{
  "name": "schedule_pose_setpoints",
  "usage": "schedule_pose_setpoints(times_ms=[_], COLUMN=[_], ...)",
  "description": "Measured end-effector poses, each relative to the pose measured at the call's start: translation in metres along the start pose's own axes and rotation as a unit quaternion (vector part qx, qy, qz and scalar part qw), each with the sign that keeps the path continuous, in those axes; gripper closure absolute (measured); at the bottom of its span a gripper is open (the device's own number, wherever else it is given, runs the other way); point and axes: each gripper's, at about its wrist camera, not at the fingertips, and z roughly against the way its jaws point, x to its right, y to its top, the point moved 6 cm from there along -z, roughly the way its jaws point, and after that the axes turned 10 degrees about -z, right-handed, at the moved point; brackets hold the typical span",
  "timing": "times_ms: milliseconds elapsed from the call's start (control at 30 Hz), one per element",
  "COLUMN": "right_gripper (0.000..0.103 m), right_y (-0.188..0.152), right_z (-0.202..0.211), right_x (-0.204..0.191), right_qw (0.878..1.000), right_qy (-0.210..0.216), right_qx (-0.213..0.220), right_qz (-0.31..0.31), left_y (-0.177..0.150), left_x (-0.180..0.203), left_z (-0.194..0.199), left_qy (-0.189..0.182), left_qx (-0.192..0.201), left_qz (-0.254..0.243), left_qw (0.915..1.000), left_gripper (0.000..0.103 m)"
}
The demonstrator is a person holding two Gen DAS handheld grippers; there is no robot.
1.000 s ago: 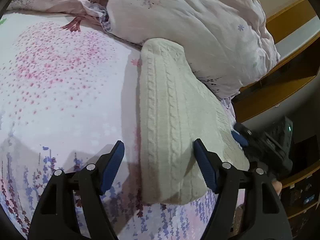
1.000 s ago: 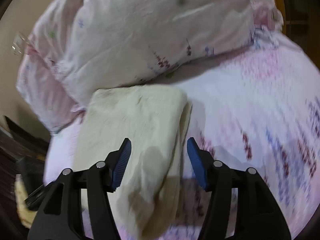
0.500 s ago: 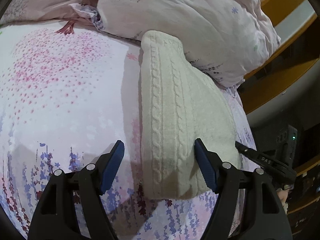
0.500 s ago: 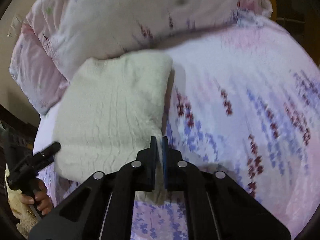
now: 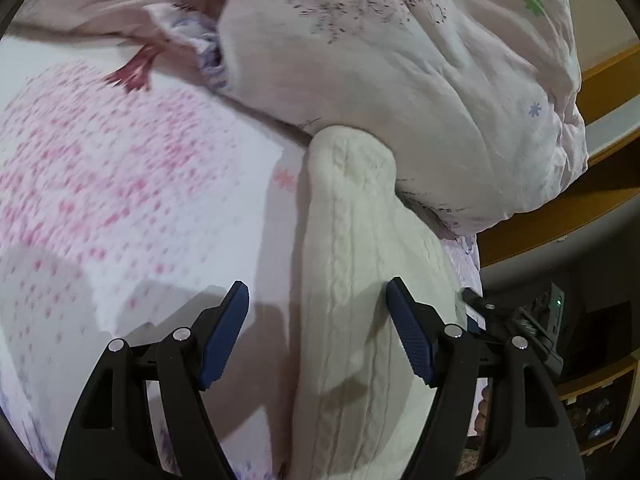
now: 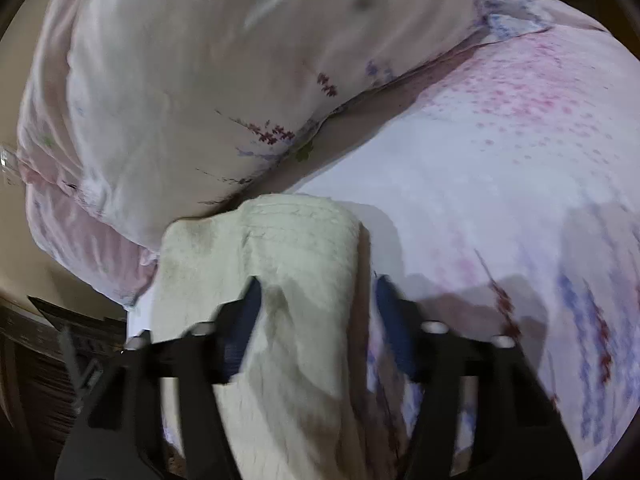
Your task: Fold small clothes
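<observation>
Sweater (image 5: 360,280) lies folded between both spread, empty hand-held grippers, left (image 5: 318,332) and right (image 6: 316,320).

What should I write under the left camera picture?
Open left gripper over a folded cream cable-knit sweater on the floral bedsheet.

Left tongs (image 5: 318,334), right tongs (image 6: 318,326): black arms, blue ribbed pads (silver screws).

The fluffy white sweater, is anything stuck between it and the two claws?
Nothing visible is in the way. The left claw is open with the folded cream sweater right between its fingers. The right claw is open over the sweater's edge too. The big quilt only leans on the sweater's far end.
</observation>
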Motion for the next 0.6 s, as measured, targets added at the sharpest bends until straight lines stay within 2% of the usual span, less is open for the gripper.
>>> schedule_pose_setpoints(times_ms=[33, 100, 133, 167, 200, 267, 300, 333, 367, 400, 433, 600], right_gripper=[0.087, 0.093, 0.096, 0.096, 0.096, 0.095, 0.089, 0.078, 0.073, 0.061, 0.054, 0.053], right_y=[-0.001, 0.002, 0.005, 0.009, 0.013, 0.013, 0.010, 0.006, 0.002, -0.002, -0.009, -0.050], right_z=[-0.004, 0.001, 0.006, 0.006, 0.003, -0.010, -0.011, -0.006, 0.001, 0.006, 0.016, 0.037], right_x=[-0.008, -0.022, -0.028, -0.026, -0.022, -0.014, -0.013, -0.013, -0.013, -0.012, -0.010, 0.001], right_qw=[1.000, 0.997, 0.992, 0.990, 0.990, 0.992, 0.992, 0.993, 0.994, 0.995, 0.996, 0.998], right_qy=[-0.001, -0.014, -0.044, -0.060, -0.075, -0.091, -0.089, -0.082, -0.072, -0.061, -0.043, 0.001], right_qx=[0.003, 0.042, 0.077, 0.085, 0.086, 0.059, 0.053, 0.053, 0.052, 0.051, 0.049, 0.017], right_qz=[0.017, 0.063, 0.090, 0.092, 0.084, 0.069, 0.069, 0.069, 0.066, 0.065, 0.065, 0.063], left_y=[0.003, 0.009, 0.011, 0.013, 0.013, 0.012, 0.009, 0.007, 0.004, -0.001, -0.007, -0.036], left_x=[0.002, 0.004, 0.005, 0.006, 0.008, 0.012, 0.013, 0.014, 0.014, 0.014, 0.014, 0.022], left_z=[-0.004, -0.009, -0.011, -0.015, -0.018, -0.022, -0.021, -0.019, -0.016, -0.012, -0.008, 0.004], left_qy=[0.002, 0.005, 0.008, 0.010, 0.008, 0.005, 0.003, -0.001, -0.005, -0.012, -0.018, -0.030], left_qx=[0.000, 0.004, 0.005, 0.005, 0.004, 0.000, -0.001, -0.002, -0.003, -0.007, -0.009, -0.020], left_qz=[-0.003, -0.006, -0.011, -0.014, -0.016, -0.015, -0.016, -0.017, -0.018, -0.018, -0.018, -0.035], left_qw=[1.0000, 1.0000, 0.9999, 0.9998, 0.9998, 0.9999, 0.9999, 0.9998, 0.9998, 0.9997, 0.9996, 0.9987], left_gripper=[0.032, 0.032, 0.032, 0.032, 0.032, 0.032, 0.032, 0.032, 0.032, 0.032, 0.032, 0.032])
